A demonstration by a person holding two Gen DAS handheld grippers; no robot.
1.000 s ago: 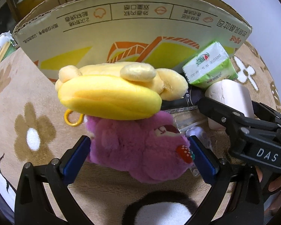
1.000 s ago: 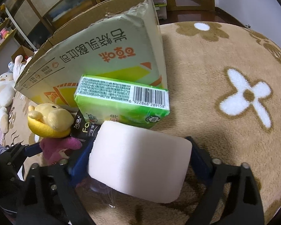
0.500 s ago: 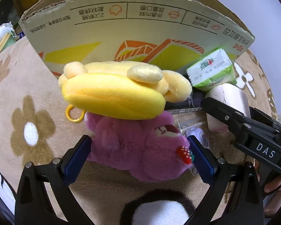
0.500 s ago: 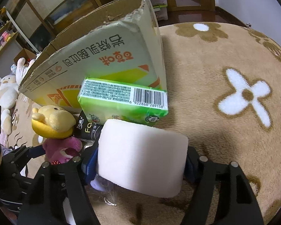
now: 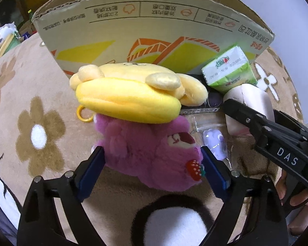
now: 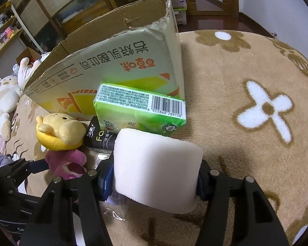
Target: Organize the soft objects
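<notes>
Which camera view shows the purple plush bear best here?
The left wrist view: the purple plush bear fills the middle between the left claw's pads, face and strawberry visible, under the yellow plush. The right wrist view shows only a small part of it at the left edge, behind black claw parts.

A fluffy purple-pink bear toy (image 5: 154, 153), with a small red strawberry on its side, lies on the carpet in the lower middle of the left wrist view. A yellow bear toy (image 5: 129, 98) lies flat across its top, a yellow ring hanging at its left end. Right of them, in the upper right, a green tissue pack (image 5: 230, 69) leans tilted against the box. Below it sits a white foam block (image 6: 156, 172), filling the lower middle of the right wrist view; it looks slightly squeezed at its sides, though that is hard to judge.
</notes>
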